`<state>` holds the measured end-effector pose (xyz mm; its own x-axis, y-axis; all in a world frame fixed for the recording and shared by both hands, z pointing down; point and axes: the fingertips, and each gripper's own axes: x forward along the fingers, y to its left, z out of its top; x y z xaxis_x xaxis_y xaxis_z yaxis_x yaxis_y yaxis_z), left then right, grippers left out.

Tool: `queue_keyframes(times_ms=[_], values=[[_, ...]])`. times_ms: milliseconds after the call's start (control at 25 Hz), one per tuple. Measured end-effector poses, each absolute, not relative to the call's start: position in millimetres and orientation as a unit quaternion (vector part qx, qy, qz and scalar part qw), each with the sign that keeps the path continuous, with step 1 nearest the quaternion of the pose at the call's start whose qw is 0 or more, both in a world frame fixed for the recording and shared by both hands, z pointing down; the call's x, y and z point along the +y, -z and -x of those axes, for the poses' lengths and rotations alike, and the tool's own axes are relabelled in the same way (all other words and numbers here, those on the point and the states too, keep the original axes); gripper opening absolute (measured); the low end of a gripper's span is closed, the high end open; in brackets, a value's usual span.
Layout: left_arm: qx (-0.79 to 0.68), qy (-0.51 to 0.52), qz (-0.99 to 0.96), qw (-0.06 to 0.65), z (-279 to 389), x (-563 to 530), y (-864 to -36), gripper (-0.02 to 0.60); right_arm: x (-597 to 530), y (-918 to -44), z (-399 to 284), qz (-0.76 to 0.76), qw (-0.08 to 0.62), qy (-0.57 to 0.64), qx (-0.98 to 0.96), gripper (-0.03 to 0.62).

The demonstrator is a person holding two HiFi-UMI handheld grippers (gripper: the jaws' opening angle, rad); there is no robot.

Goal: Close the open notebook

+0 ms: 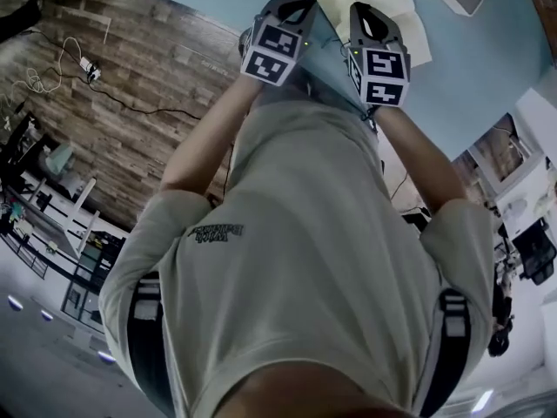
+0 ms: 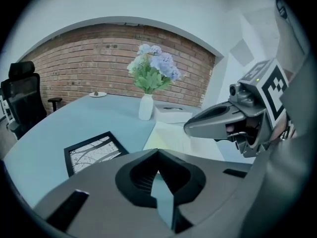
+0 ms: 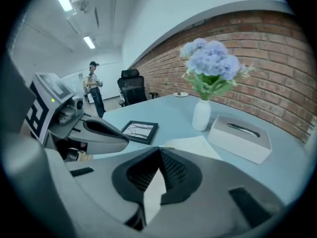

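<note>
Where the right gripper (image 3: pixel 159 149) ends, its two fingers meet tip to tip: jaws closed. There is a pale sliver in the slot behind the tips, and I can't tell whether it is a page edge or only paper seen through the gap. No sheet is plainly pinched. Left gripper (image 2: pixel 158 151) likewise closed, tips together, only table colour in its slot, nothing held. The two grippers sit side by side, near each other, angled down over the table (image 3: pixel 166 110), and each shows in the other's view.

Just beyond the tips lies the notebook (image 3: pixel 194 144), open and flat, toward the near edge of the table on the side the grippers come from. Pages are cream-white, blank as far as can be made out, spread either side of a centre fold. Cover not visible. By the look it is thin and floppy, likely to bend rather than swing over like a board.

Around it:
- picture frame (image 3: pixel 140 131) off to the left
- tissue box (image 3: pixel 240 135) to the right
- white vase (image 3: pixel 201 114) with pale blue flowers (image 3: pixel 210 63), farther in toward the table's middle

All stand apart from the notebook.

Step in hand, as I read it: the very start of closing, with the grippers at the book and the book still wide open. The next move calls for lifting one half at its outer edge and turning it over the fold onto the other. The second gripper should steady the resting half so the book doesn't slide toward the vase.
</note>
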<state>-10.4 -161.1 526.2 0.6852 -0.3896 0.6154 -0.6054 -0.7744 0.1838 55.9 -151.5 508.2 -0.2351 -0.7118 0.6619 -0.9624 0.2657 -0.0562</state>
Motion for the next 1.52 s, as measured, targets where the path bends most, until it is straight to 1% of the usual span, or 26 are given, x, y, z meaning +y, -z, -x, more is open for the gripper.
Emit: queue_keyframes(times_ms=[120, 280, 560, 640, 720, 800, 920, 1000, 1040, 1080, 1120, 1160, 1240, 1280, 1520], values=[[-0.249, -0.285, -0.908, 0.180, -11.0, -147.4, -519.9, 0.014, -115.7, -506.8, -83.9, -0.583, 0.251, -0.281, -0.720, 0.001], [-0.213, -0.284, -0.919, 0.169, -37.5, -122.1, -517.8, 0.014, -54.0, -525.3, -108.5, -0.605, 0.251, -0.324, -0.683, 0.000], [-0.159, -0.310, -0.924, 0.159, -62.7, -86.9, -540.5, 0.014, 24.1, -595.9, -108.4, -0.595, 0.275, -0.443, -0.611, 0.005], [-0.150, -0.319, -0.923, 0.158, -65.7, -79.0, -541.9, 0.014, 38.0, -605.6, -106.4, -0.585, 0.269, -0.490, -0.588, 0.005], [-0.145, -0.321, -0.923, 0.157, -67.0, -75.4, -538.5, 0.014, 41.6, -604.3, -113.1, -0.596, 0.252, -0.511, -0.566, 0.005], [-0.146, -0.319, -0.924, 0.156, -66.2, -74.5, -534.9, 0.014, 36.8, -592.9, -131.2, -0.629, 0.231, -0.500, -0.549, 0.006], [-0.160, -0.310, -0.924, 0.153, -59.7, -78.0, -524.6, 0.015, 16.5, -560.7, -161.6, -0.677, 0.199, -0.452, -0.546, 0.006], [-0.178, -0.301, -0.925, 0.149, -51.1, -86.8, -512.3, 0.015, -6.7, -535.2, -170.6, -0.689, 0.180, -0.418, -0.564, 0.041], [-0.189, -0.296, -0.924, 0.150, -44.9, -92.2, -506.3, 0.015, -20.2, -523.1, -169.7, -0.689, 0.173, -0.404, -0.576, 0.043], [-0.201, -0.289, -0.924, 0.151, -37.8, -98.0, -500.6, 0.014, -34.4, -511.7, -165.6, -0.686, 0.168, -0.390, -0.591, 0.045], [-0.212, -0.283, -0.923, 0.153, -30.4, -103.9, -495.0, 0.014, -48.9, -501.0, -158.7, -0.681, 0.166, -0.375, -0.607, 0.092], [-0.224, -0.277, -0.921, 0.155, -23.1, -109.7, -489.8, 0.014, -63.1, -490.8, -149.8, -0.673, 0.167, -0.357, -0.626, 0.120], [-0.248, -0.265, -0.919, 0.157, -9.6, -121.1, -480.7, 0.014, -89.5, -472.5, -127.6, -0.652, 0.172, -0.319, -0.666, 0.130], [-0.260, -0.260, -0.917, 0.157, -3.1, -126.8, -477.3, 0.014, -101.0, -465.4, -114.8, -0.640, 0.175, -0.305, -0.684, 0.177], [-0.316, -0.260, -0.895, 0.176, 34.4, -155.2, -485.6, 0.014, -160.2, -433.8, -40.1, -0.568, 0.201, -0.207, -0.771, 0.184]])
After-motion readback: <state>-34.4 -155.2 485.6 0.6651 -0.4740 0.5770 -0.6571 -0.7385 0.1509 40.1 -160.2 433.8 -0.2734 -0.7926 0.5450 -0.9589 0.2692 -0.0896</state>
